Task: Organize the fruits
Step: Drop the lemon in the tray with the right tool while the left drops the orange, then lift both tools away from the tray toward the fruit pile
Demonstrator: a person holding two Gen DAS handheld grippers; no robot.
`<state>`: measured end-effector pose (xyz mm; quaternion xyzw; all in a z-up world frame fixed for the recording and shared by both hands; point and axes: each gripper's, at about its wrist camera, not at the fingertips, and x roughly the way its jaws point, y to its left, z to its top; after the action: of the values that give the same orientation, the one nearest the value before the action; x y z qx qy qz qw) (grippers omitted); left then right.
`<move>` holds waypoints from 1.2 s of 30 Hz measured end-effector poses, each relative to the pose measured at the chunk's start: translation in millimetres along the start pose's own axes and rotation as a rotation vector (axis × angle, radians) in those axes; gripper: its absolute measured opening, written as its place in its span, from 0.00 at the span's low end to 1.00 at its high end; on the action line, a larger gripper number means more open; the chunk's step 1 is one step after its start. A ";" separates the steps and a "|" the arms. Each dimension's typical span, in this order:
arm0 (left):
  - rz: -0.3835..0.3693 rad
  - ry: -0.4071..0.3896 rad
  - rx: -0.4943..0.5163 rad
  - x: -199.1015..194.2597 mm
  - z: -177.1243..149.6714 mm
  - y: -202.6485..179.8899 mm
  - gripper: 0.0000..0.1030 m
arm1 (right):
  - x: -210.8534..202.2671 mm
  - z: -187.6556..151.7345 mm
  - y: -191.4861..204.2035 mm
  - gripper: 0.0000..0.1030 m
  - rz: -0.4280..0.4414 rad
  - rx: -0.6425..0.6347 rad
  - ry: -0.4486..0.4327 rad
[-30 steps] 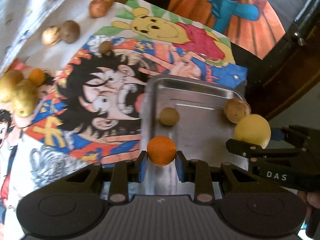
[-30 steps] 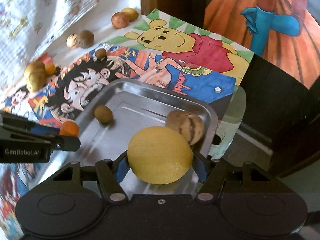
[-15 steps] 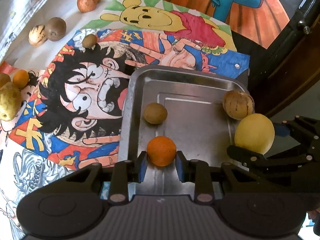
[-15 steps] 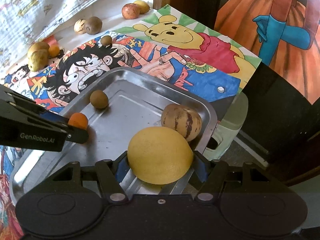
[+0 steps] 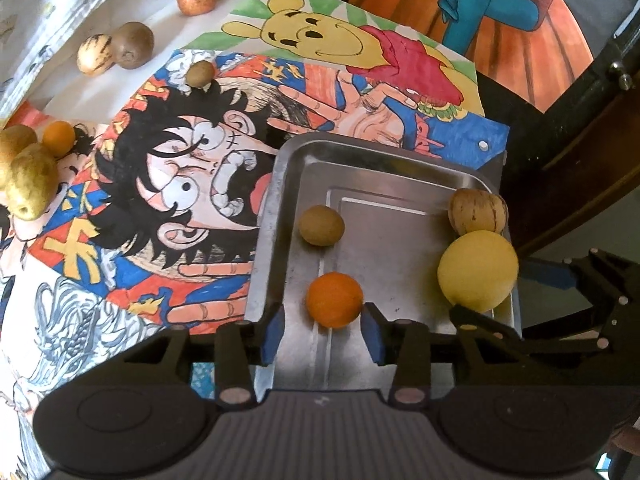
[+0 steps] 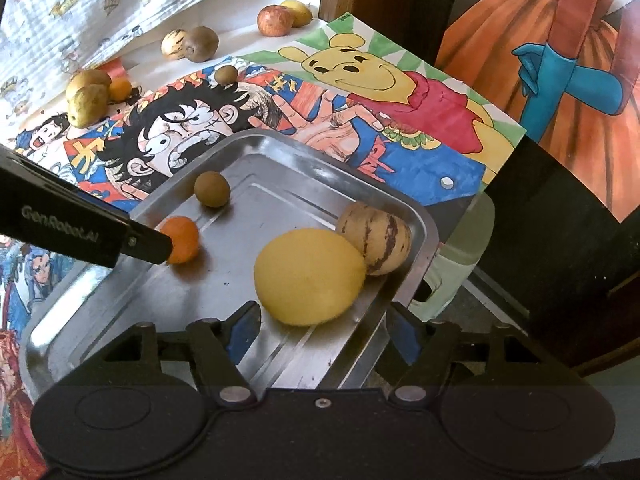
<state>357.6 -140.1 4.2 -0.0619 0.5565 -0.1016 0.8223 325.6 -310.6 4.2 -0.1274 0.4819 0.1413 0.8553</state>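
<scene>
Steel tray (image 5: 288, 184) holds four fruits; both hand-held grippers (image 5: 322, 334) (image 6: 318, 330) opening, orange (image 5: 334, 299) and lemon (image 6: 310, 277) released; eight left on counter (image 5: 132, 92)

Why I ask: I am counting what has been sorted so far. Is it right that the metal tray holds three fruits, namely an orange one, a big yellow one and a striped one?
Not quite: the metal tray holds four. Besides the orange fruit, the big yellow fruit and the striped fruit, a small brown fruit lies near its far left corner, as the right wrist view shows.
</scene>
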 end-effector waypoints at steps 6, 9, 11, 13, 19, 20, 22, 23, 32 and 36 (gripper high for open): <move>0.006 -0.012 -0.030 -19.4 -7.4 10.8 0.56 | -20.1 -5.1 4.2 0.83 -0.001 0.061 -0.009; 0.010 -0.005 -0.033 -27.6 -13.4 17.3 0.61 | -29.5 -9.9 8.2 0.86 -0.004 0.095 -0.001; 0.015 0.006 -0.028 -33.1 -18.2 22.2 0.66 | -35.8 -13.9 10.7 0.89 -0.005 0.129 0.009; 0.020 0.017 -0.024 -38.3 -22.5 26.5 0.73 | -41.8 -17.9 12.2 0.92 0.000 0.168 0.018; 0.037 0.063 0.020 -51.9 -36.7 39.1 0.89 | -60.1 -37.6 21.0 0.97 0.011 0.339 0.080; 0.044 0.075 0.029 -53.8 -39.6 42.0 0.91 | -62.9 -40.8 22.6 0.99 0.014 0.367 0.088; 0.043 0.097 0.043 -56.6 -44.1 47.0 0.93 | -68.7 -48.3 26.9 0.99 0.022 0.428 0.111; 0.042 0.107 0.050 -58.0 -46.6 49.7 0.95 | -70.8 -51.7 29.2 0.99 0.026 0.454 0.128; 0.047 0.239 0.128 -59.2 -65.9 71.3 0.99 | -70.9 -74.5 47.2 0.99 0.042 0.628 0.341; 0.049 0.297 0.167 -58.2 -76.6 81.6 0.99 | -70.5 -74.1 60.1 0.99 0.054 0.635 0.388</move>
<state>273.7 -46.2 10.6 0.0358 0.6628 -0.1355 0.7355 210.4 -289.5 22.7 0.1326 0.6579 -0.0196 0.7411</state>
